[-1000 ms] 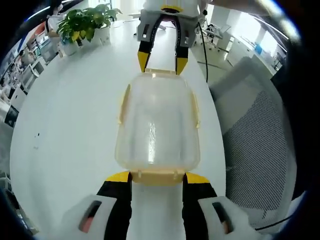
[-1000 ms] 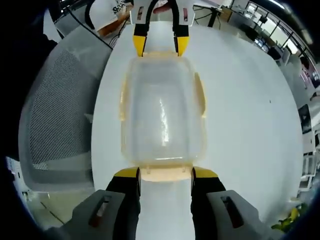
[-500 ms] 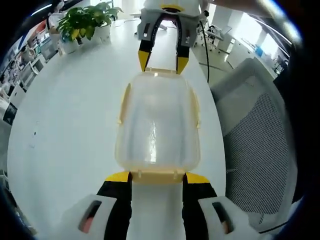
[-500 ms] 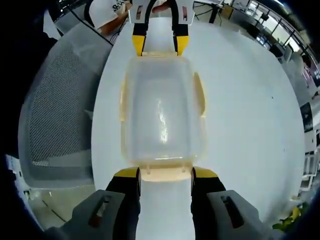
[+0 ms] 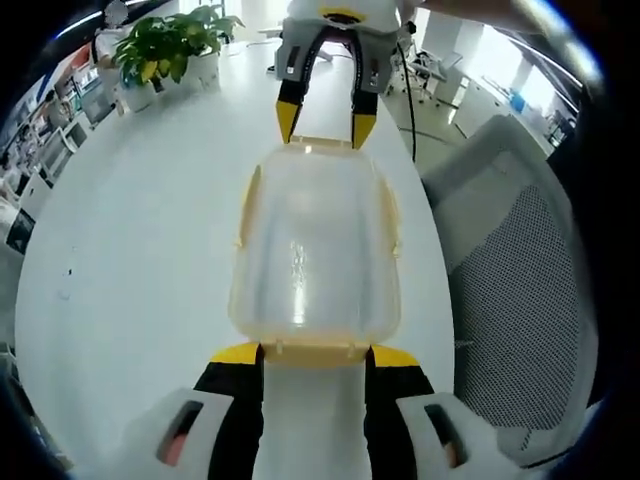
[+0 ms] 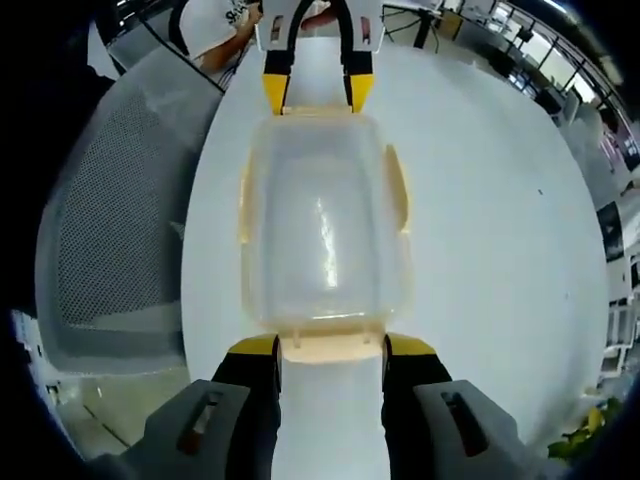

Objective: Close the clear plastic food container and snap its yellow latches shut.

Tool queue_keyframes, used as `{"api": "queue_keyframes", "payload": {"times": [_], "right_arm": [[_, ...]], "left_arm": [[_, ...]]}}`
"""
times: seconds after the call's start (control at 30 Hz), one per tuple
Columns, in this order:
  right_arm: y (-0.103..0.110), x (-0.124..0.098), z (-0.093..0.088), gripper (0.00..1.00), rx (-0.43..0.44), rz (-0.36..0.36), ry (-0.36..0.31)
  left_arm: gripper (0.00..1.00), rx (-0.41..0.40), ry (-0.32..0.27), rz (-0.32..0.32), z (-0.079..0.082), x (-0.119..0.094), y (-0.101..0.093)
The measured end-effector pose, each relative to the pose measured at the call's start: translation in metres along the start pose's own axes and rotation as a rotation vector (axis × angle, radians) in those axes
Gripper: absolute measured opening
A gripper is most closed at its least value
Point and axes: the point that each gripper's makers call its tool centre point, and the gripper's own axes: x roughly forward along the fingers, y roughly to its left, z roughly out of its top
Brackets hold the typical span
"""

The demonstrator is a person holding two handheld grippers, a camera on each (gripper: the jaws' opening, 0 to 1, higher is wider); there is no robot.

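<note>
Grippers (image 5: 313,352) (image 6: 331,348) each straddle an end latch (image 5: 312,349), jaws wide; your container (image 5: 314,240) looks light, slick—press latches squarely.

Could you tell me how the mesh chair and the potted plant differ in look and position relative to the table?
The mesh chair is grey, perforated and close beside the white table; the potted plant is green, leafy and small, at the table's far end, seemingly standing on it. Both sit apart from the clear container.

Clear food container (image 5: 312,250) with lid on near the white table's (image 5: 130,230) edge, left gripper (image 5: 312,352) at its near latch, right gripper (image 5: 325,125) opposite, potted plant (image 5: 170,45) far corner
</note>
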Motion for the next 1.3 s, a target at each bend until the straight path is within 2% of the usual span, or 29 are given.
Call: {"api": "queue_keyframes", "payload": {"times": [0.17, 0.4, 0.47, 0.6, 0.9, 1.17, 1.23, 1.3], "right_arm": [[0.004, 0.005, 0.002, 0.36, 0.009, 0.0, 0.001], [0.003, 0.004, 0.004, 0.36, 0.02, -0.005, -0.006], [0.004, 0.005, 0.004, 0.36, 0.015, -0.004, -0.005], [0.006, 0.009, 0.004, 0.36, 0.011, 0.003, 0.012], [0.008, 0.012, 0.003, 0.36, 0.03, 0.003, -0.009], [0.009, 0.012, 0.002, 0.36, 0.038, 0.008, -0.023], [0.01, 0.011, 0.0, 0.31, 0.1, 0.019, -0.031], [0.011, 0.011, -0.002, 0.31, 0.088, 0.017, -0.033]], "left_arm": [[0.34, 0.008, 0.016, 0.0, -0.004, 0.008, 0.002], [0.34, 0.023, 0.032, 0.015, -0.006, 0.002, 0.003], [0.34, 0.005, 0.028, -0.001, -0.006, 0.002, 0.001], [0.34, 0.019, 0.045, -0.001, -0.009, 0.009, -0.001], [0.34, -0.006, 0.021, -0.007, -0.011, 0.01, 0.0], [0.34, -0.015, 0.026, -0.018, -0.012, 0.01, -0.003], [0.34, -0.015, 0.027, -0.024, -0.013, 0.009, -0.004], [0.34, -0.025, 0.023, -0.037, -0.013, 0.008, -0.005]]}}
